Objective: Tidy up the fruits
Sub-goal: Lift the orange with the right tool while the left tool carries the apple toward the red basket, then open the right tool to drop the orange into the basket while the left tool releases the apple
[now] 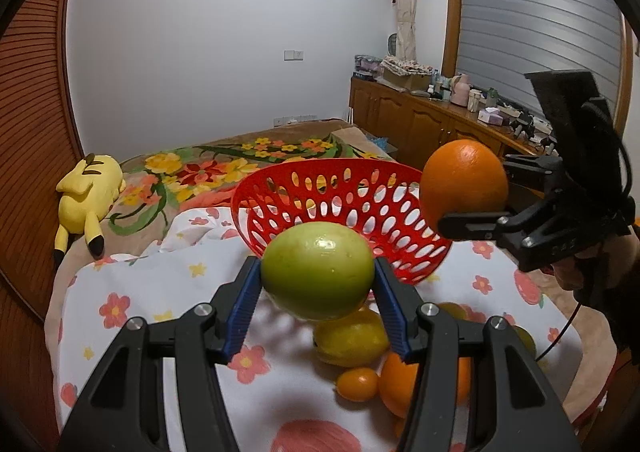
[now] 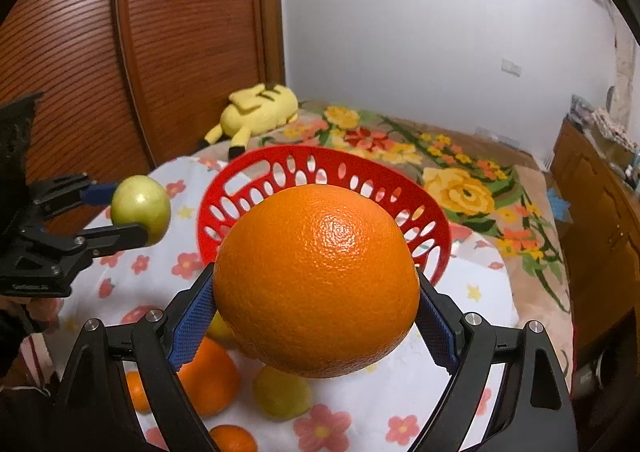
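- Your left tool (image 1: 318, 278) was clamped on a green apple (image 1: 318, 270), its blue pads pressed to both sides, in the lower middle of the left wrist frame.
- Your right tool (image 2: 316, 306) was clamped on a large orange (image 2: 316, 280), jaws spread wide around it, filling the centre of the right wrist frame.
- The red perforated basket (image 1: 280, 188) stood tilted on the flowered sheet (image 1: 160, 284) of the bed, just behind both held fruits, in the middle of each frame.
- In the left wrist frame the orange hung at the right, beside the basket's rim; in the right wrist frame the apple hung at the left, short of the rim.
- Loose fruit lay on the sheet below your tools: a lemon (image 1: 350, 338), a small mandarin (image 1: 357, 384) and another orange (image 1: 396, 384), close together in the lower right of the left wrist frame.
- A yellow plush toy (image 1: 90, 192) lay on the floral blanket (image 1: 224, 164) at the left, well apart from the basket.
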Motion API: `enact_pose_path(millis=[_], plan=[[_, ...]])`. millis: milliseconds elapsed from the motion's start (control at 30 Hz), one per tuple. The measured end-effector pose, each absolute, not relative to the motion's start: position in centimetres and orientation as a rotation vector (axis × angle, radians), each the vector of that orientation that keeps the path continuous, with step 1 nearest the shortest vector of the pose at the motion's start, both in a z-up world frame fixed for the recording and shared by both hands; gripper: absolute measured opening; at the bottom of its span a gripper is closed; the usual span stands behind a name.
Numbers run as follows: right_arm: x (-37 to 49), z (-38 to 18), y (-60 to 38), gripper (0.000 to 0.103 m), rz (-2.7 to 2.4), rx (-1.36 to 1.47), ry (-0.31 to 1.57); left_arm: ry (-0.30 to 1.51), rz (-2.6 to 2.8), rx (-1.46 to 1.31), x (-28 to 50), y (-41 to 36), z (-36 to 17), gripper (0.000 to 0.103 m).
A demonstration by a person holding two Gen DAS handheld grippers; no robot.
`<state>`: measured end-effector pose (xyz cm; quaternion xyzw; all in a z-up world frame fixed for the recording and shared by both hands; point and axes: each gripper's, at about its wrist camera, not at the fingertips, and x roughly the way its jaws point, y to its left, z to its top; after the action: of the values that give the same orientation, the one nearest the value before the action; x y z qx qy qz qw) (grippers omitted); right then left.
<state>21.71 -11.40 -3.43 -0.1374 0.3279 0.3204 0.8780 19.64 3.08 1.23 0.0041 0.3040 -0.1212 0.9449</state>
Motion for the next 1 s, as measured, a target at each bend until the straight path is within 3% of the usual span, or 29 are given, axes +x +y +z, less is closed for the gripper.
enact_pose_path(millis=[400, 1000], plan=[[26.0, -7.0, -8.8, 0.091, 0.669, -0.440, 0.842, 0.651, -0.255, 0.032, 23.4, 2.9, 0.6, 0.055], [28.3, -10.1, -7.0, 0.091, 0.665, -0.586, 0.927, 0.698, -0.242, 0.054, 25.6, 2.3, -0.9, 0.055]])
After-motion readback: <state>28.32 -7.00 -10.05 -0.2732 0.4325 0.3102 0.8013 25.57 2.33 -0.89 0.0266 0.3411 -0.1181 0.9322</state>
